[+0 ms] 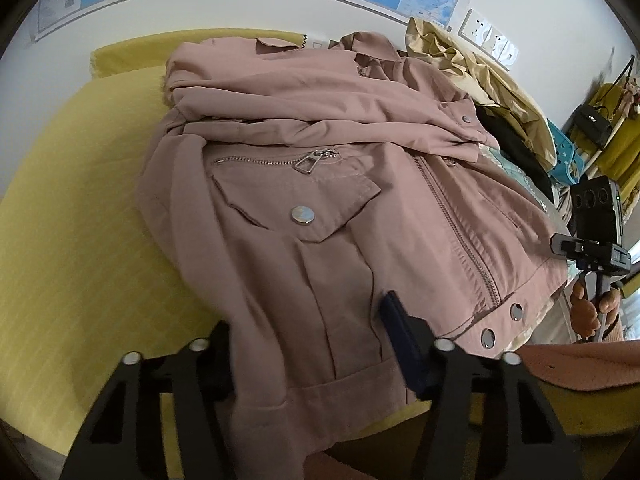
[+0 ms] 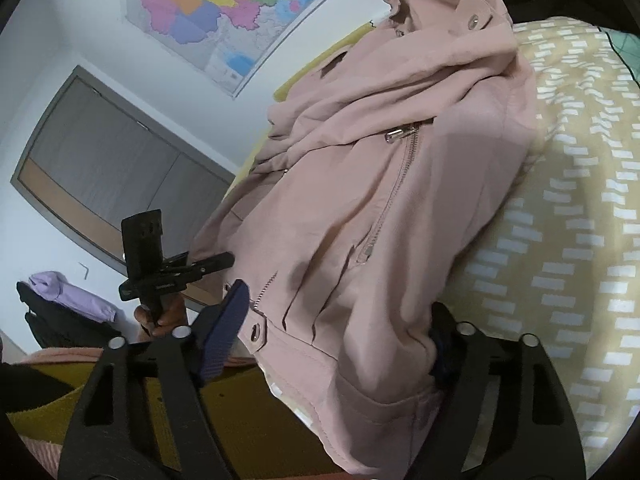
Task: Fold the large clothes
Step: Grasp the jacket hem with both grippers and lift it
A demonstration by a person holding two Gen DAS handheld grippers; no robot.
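A dusty-pink zip jacket [image 1: 320,200] lies on a yellow-covered surface [image 1: 80,220], sleeves folded across its chest, hem toward me. It also shows in the right wrist view [image 2: 380,200]. My left gripper [image 1: 316,344] is open, its fingers [image 1: 404,336] straddling the jacket's hem on the left front panel. My right gripper [image 2: 332,332] is open too, its fingers [image 2: 224,328] either side of the hem on the other panel. The right gripper also shows in the left wrist view [image 1: 592,252], held by a hand; the left gripper shows in the right wrist view [image 2: 160,264].
A beige garment [image 1: 460,60] and dark clothes [image 1: 508,136] are piled behind the jacket at the right. A patterned beige blanket [image 2: 560,220] lies to the jacket's right. Maps [image 2: 224,4] hang on the wall. A lilac garment [image 2: 68,292] lies far left.
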